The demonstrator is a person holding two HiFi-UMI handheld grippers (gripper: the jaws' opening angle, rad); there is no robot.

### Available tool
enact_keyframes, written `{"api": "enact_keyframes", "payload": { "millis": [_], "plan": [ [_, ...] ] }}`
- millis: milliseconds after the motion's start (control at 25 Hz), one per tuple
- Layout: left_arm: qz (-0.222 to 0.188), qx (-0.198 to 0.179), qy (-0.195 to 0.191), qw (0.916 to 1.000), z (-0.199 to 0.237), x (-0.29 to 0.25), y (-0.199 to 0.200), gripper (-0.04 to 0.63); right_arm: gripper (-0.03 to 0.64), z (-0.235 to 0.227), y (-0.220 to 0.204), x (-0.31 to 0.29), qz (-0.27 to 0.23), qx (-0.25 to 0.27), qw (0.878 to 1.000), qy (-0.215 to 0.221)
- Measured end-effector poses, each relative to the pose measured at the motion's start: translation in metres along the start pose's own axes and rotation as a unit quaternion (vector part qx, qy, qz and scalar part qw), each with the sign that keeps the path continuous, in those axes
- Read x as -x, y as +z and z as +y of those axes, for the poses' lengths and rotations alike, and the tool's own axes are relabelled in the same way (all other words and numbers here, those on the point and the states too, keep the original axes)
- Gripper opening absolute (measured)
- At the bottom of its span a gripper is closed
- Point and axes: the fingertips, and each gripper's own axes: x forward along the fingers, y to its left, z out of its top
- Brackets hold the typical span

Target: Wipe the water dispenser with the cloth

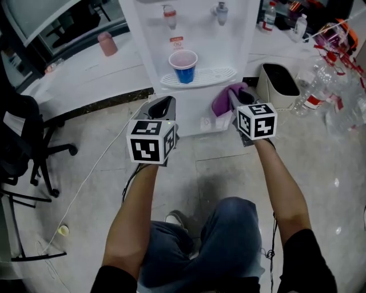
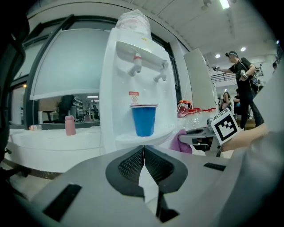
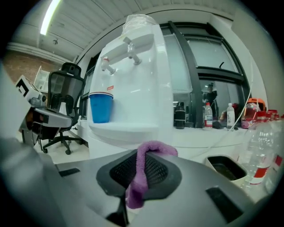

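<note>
Purple cloth (image 3: 138, 186) clamped between the closed jaws of the right gripper (image 1: 240, 98), folded over the top of the pads and trailing down behind them, with a bulge of loose fabric out front for wiping. Held just beside the lower front of the white water dispenser (image 1: 194, 34), below the right end of its drip tray (image 1: 214, 75); touching the panel or only near it, hard to tell which. Left gripper (image 2: 143, 155) empty, jaws pressed together, apart from the dispenser and out in front of the tray's left end. Probably the start of a pass over the front face. Keep the clamp firm and lead with the bulging fold, not the bare jaw tips, to avoid scraping plastic. Press lightly and sweep in long overlapping strokes, edge to edge of the front. Mind the blue cup (image 1: 184, 67) standing at the middle of the tray: likely light and easy to tip, so skirt it, or steady it with the left gripper before working along the tray's rim. Higher up, go gently round the red tap (image 1: 170, 14) and the other tap (image 1: 221, 10) to avoid pressing a lever.
</note>
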Motion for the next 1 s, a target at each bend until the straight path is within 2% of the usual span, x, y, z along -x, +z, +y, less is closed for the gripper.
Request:
{"api": "enact_keyframes", "payload": {
  "millis": [160, 320, 560, 720, 840, 1000],
  "plan": [
    [0.002, -0.001, -0.009, 1.0000, -0.007, -0.005, -0.002, 0.026, 0.032, -0.016, 0.000, 0.005, 0.004, 0.001, 1.000, -0.011],
    [-0.001, 0.002, -0.009, 1.0000, -0.009, -0.005, -0.002, 0.026, 0.032, -0.005, 0.007, 0.011, -0.006, 0.006, 1.000, 0.006],
    [-0.004, 0.011, 0.004, 0.9999, 0.004, 0.001, -0.015, 0.026, 0.032, 0.052, 0.013, 0.019, -0.022, 0.014, 0.998, 0.064],
    [0.002, 0.047, 0.005, 0.9989, 0.013, 0.003, -0.029, 0.026, 0.032, 0.097, 0.009, 0.007, -0.025, 0.017, 0.994, 0.107],
    [0.012, 0.004, 0.013, 0.9998, 0.016, 0.007, -0.040, 0.026, 0.032, 0.126, -0.002, -0.005, -0.024, 0.010, 0.991, 0.133],
    [0.033, -0.003, 0.024, 0.9992, 0.027, 0.009, -0.060, 0.026, 0.032, 0.161, -0.030, -0.030, -0.015, -0.012, 0.987, 0.157]
  ]
}}
